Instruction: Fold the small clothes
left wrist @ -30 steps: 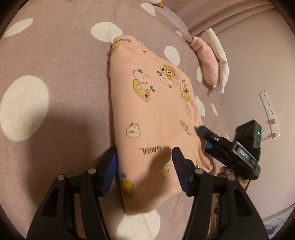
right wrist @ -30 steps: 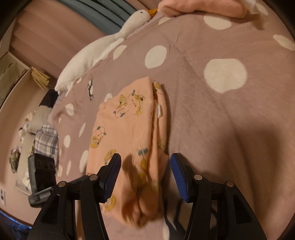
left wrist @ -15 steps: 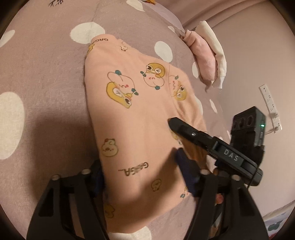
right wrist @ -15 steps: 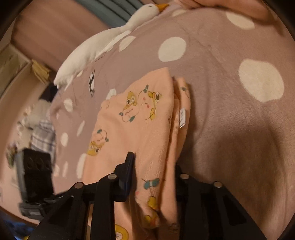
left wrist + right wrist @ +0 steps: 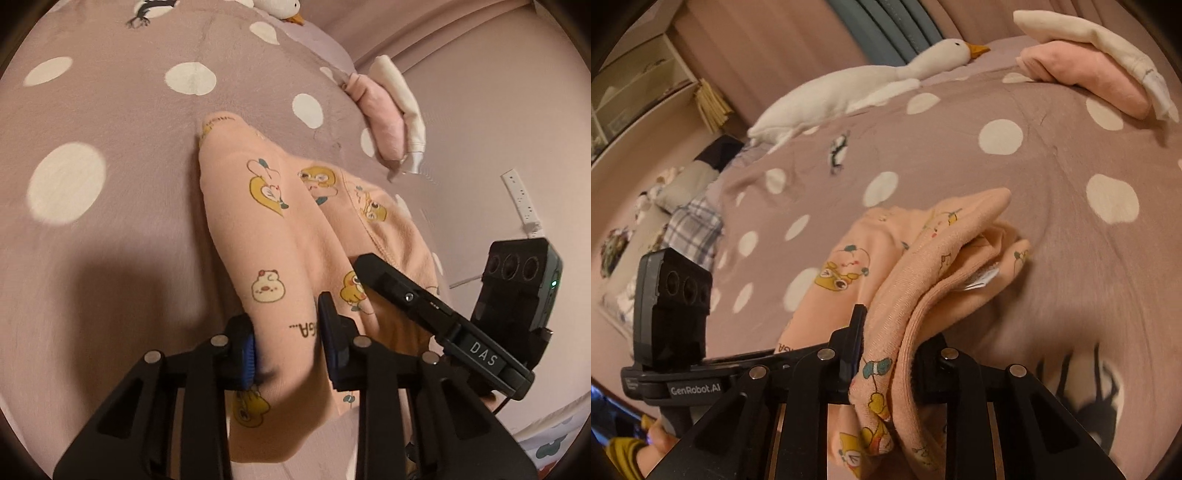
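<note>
On the bedspread [image 5: 110, 258], both grippers' closing fingers pinch the lengthwise-stretched peach garment [image 5: 273, 229].

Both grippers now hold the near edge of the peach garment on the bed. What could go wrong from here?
1. The right gripper pinches a thick bunch of layers of the peach garment; inner layers may slip out, since its jaws are closing.
2. The left gripper holds only a narrow ridge, so the cloth may sag between the grippers and fold crookedly.
</note>
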`<state>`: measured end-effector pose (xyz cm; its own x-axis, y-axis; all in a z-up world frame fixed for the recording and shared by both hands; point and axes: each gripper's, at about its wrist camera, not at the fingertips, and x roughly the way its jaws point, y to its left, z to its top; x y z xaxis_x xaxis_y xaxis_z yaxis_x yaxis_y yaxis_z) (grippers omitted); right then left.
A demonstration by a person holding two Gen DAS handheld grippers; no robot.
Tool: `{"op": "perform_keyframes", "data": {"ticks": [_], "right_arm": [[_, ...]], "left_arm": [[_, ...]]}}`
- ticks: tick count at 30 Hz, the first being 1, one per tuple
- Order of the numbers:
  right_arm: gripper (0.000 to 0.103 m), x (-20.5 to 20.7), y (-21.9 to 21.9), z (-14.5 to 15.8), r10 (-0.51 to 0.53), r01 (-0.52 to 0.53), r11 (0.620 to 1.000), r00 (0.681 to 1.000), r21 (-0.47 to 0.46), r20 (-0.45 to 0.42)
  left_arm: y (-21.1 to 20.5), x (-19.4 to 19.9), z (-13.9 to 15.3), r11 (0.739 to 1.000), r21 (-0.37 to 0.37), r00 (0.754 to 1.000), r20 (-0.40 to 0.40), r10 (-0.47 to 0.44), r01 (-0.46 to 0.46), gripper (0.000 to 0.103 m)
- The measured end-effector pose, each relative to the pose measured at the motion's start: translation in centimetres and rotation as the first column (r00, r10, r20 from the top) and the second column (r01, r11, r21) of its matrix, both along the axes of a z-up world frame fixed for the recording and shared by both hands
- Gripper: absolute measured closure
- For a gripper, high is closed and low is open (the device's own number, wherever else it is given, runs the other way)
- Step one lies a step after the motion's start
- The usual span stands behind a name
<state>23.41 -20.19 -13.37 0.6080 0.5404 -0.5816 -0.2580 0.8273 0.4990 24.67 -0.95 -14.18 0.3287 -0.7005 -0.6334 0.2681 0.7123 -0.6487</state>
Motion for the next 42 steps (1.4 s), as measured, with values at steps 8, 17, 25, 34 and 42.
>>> {"op": "perform_keyframes", "data": {"ticks": [8, 17, 25, 34, 42], "right_arm": [[0.079, -5.7, 1.5, 0.3, 0.033, -0.032, 0.998, 0.999, 0.045, -0.022], [0.079, -11.0, 4.9, 1.6, 0.07, -0.07, 0.997, 0.998, 0.028, 0.001], [0.079, -14.7, 7.3, 1.5, 0.107, -0.107, 0.994, 0.994, 0.037, 0.006], [0.079, -17.4, 10.0, 2.3, 0.16, -0.16, 0.987, 0.987, 0.003, 0.027], [0.079, -18.7, 12.7, 3.3, 0.22, -0.218, 0.975, 0.973, -0.042, 0.063]], "left_arm": [[2.0, -6.3, 1.9, 1.0, 0.013, 0.999, 0.03, 0.017, -0.017, 0.076], [3.2, -12.3, 2.4, 0.993, 0.107, 0.996, 0.082, 0.044, -0.053, 0.076], [5.4, -17.3, 2.7, 0.984, 0.154, 0.99, 0.122, 0.07, -0.088, 0.076], [7.8, -21.5, 3.1, 0.978, 0.165, 0.983, 0.156, 0.099, -0.125, 0.076], [10.2, -23.7, 3.6, 0.971, 0.157, 0.973, 0.17, 0.155, -0.182, 0.076]]}}
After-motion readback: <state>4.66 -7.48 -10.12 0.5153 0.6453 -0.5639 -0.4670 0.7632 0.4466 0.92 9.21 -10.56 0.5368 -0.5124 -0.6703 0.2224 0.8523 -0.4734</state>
